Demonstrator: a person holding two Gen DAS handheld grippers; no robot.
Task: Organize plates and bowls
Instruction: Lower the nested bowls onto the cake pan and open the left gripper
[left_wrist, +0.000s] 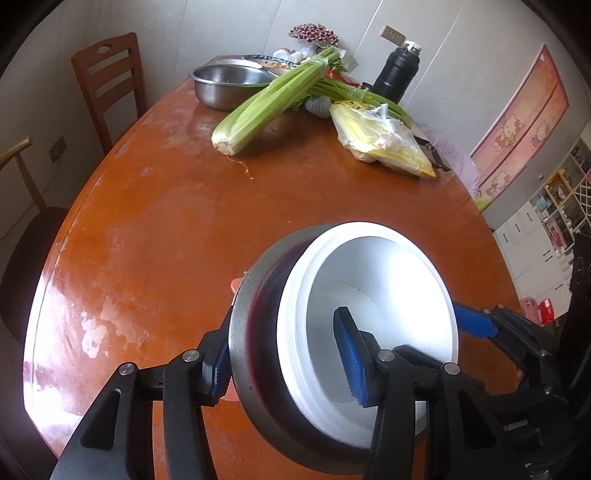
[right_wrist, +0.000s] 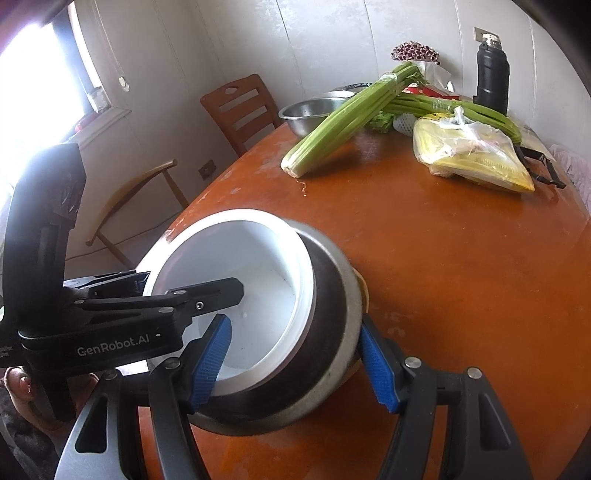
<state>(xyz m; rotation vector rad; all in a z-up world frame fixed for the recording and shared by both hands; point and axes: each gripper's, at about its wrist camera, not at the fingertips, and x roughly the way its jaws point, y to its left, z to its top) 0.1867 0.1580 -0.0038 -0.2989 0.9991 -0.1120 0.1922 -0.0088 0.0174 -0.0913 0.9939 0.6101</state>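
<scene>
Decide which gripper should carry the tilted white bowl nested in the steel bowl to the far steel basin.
Left, likely. The left gripper and right gripper both clamp the white bowl nested in the steel bowl, but the round steel basin sits far left.

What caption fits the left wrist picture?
Both grippers, left and right, clamp a tilted steel-and-white bowl stack over the orange wooden table.

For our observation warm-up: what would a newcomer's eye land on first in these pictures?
A tilted stack of bowls, white nested in steel, fills the foreground, gripped from both sides by the left gripper and right gripper. Behind, long green celery lies across the orange table.
</scene>
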